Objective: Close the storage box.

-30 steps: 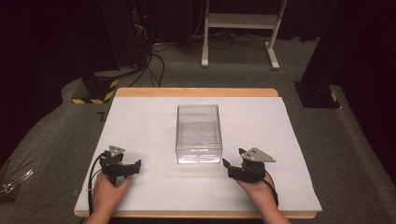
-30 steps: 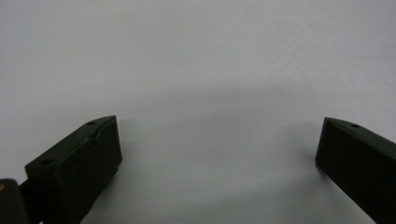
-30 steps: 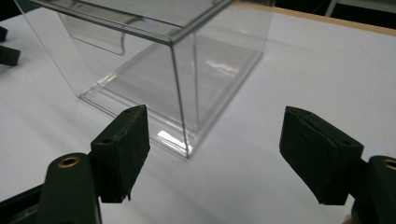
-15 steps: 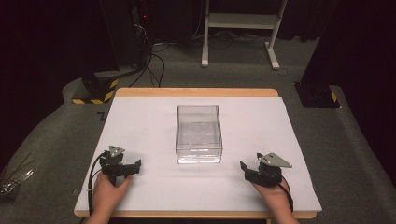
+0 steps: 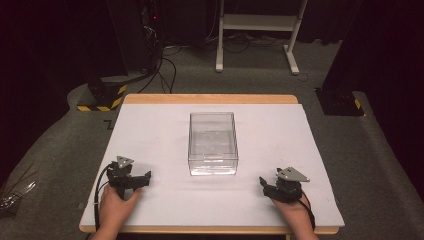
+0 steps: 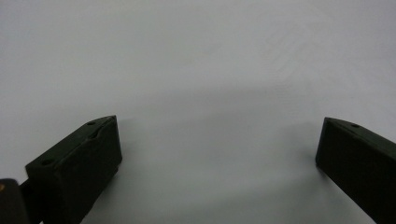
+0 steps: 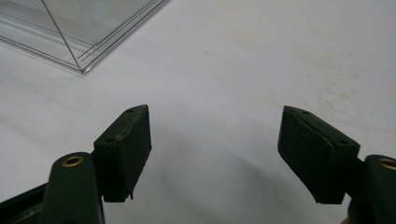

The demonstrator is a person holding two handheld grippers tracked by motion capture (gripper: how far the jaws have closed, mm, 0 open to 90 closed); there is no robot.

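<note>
While the left gripper (image 5: 142,179) has kept its place at the lower left of the high view, the right gripper (image 5: 263,184) has slid away from the clear box (image 5: 212,142) toward the lower right corner of the counter (image 5: 150,130); its fingers (image 7: 133,140) have just been narrowing with nothing between them, which reads as backing off rather than reaching; the left fingers (image 6: 88,154) stand wide and empty; the box sits mid-frame, well apart from both pairs, its corner at the upper left of the right gripper view.

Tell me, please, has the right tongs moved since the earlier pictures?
Yes: the right tongs has drawn back toward the table's near edge and rightward, away from the clear box.
</note>
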